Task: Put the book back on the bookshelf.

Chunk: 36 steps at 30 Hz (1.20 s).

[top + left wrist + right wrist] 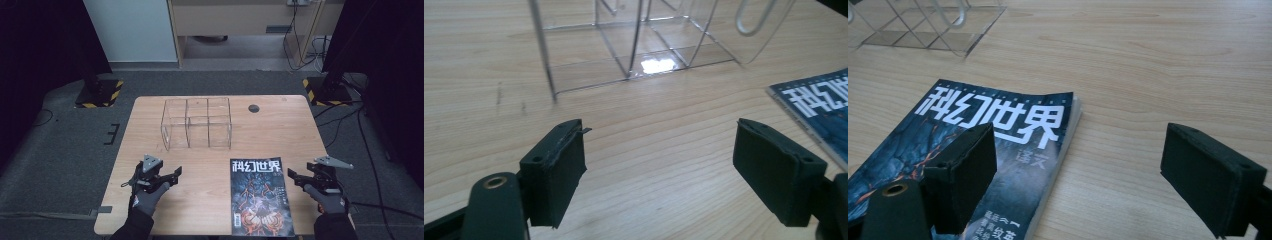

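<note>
- The clear acrylic organizer (196,123) stands mid-table, its compartments holding nothing.
- The magazine (260,196) lies flat on the near edge, just beside the right gripper (296,179).
- Left gripper (172,176): jaws wide, holding nothing; right likewise.

The dark-covered magazine with white title characters (261,196) runs off the near edge in the high view, its small cover print too blurred to read. The clear acrylic divided box (639,45) loses its top in the left gripper view.
</note>
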Available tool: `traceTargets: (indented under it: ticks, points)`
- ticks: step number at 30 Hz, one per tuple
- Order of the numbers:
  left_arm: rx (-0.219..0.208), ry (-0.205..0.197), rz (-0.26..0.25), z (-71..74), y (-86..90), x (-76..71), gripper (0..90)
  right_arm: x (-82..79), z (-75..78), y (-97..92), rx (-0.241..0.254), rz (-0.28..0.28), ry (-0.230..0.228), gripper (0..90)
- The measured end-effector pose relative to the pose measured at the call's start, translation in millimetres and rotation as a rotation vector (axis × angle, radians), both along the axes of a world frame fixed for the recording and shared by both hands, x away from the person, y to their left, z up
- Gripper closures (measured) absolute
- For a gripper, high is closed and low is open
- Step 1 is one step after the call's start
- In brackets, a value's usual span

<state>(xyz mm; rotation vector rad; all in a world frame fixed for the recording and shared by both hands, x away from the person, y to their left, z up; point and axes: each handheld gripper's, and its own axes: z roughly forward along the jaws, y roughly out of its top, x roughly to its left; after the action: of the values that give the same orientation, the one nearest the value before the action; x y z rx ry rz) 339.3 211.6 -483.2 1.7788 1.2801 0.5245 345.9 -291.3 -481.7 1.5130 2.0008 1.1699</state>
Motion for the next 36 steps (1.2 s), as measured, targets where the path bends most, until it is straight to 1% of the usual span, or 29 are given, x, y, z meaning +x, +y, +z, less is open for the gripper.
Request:
traceTargets:
  ticks: [1, 2, 5, 8, 9, 11, 13, 14, 16, 17, 19, 20, 21, 22, 24, 27, 29, 36]
  points:
    - [0.0, 0.0, 0.0, 0.0, 0.0, 0.0, 20.0, 0.0, 0.0, 0.0, 0.0, 0.0, 0.0, 14.7]
    - [0.005, -0.002, -0.011, 0.2, -5.9, -0.9, 20.0, -0.4, 0.0, 2.6, -0.001, 0.005, 0.0, 14.7]
    - [0.0, -0.001, -0.019, 0.4, -11.4, -2.1, 20.0, -1.1, -0.4, 4.6, -0.004, 0.009, 0.005, 14.6]
    - [-0.005, -0.005, -0.04, 0.2, -20.5, -3.6, 20.0, -2.4, -1.2, 6.7, -0.006, 0.013, 0.006, 14.6]
    - [-0.008, -0.005, -0.053, -0.2, -26.6, -4.6, 20.0, -3.6, -1.5, 7.9, -0.005, 0.016, 0.01, 14.7]
    - [-0.012, -0.004, -0.061, -0.6, -29.6, -5.2, 20.0, -3.9, -1.6, 8.5, -0.005, 0.018, 0.011, 14.8]
    - [-0.014, -0.007, -0.079, -1.8, -39.4, -7.6, 20.0, -5.6, -2.0, 10.7, -0.009, 0.021, 0.006, 15.1]
    - [-0.014, -0.007, -0.079, -1.8, -39.4, -7.6, 20.0, -5.6, -2.0, 10.7, -0.009, 0.021, 0.006, 15.1]
    - [-0.008, -0.009, -0.096, -2.5, -45.6, -9.4, 20.0, -7.2, -1.6, 12.2, -0.005, 0.024, 0.005, 15.1]
    - [0.0, -0.01, -0.11, -3.5, -51.5, -10.7, 20.0, -8.7, -2.1, 14.2, -0.004, 0.033, 0.002, 15.1]
    - [-0.001, -0.01, -0.116, -4.0, -54.2, -11.1, 20.0, -9.4, -2.9, 16.2, -0.006, 0.038, 0.003, 15.2]
    - [0.0, -0.009, -0.126, -4.9, -58.9, -11.7, 20.0, -9.9, -3.3, 17.2, -0.007, 0.044, 0.007, 15.3]
    - [0.0, -0.009, -0.126, -4.9, -58.9, -11.7, 20.0, -9.9, -3.3, 17.2, -0.007, 0.044, 0.007, 15.3]
    - [0.001, -0.01, -0.13, -5.4, -61.1, -11.9, 20.0, -10.5, -4.1, 18.7, -0.009, 0.051, 0.007, 15.5]
    - [0.003, -0.01, -0.14, -6.4, -66.6, -12.2, 20.1, -11.4, -4.5, 20.2, -0.005, 0.047, 0.008, 15.7]
    - [0.011, -0.012, -0.14, -6.8, -69.7, -12.6, 20.3, -12.0, -5.1, 20.6, -0.005, 0.053, 0.008, 15.8]
    - [0.011, -0.009, -0.152, -7.5, -72.5, -12.8, 21.2, -12.6, -6.7, 21.3, -0.007, 0.052, 0.012, 16.0]
    - [0.019, -0.002, -0.173, -10.7, -83.5, -14.0, 21.4, -12.2, -14.7, 24.7, -0.029, 0.06, 0.027, 16.5]
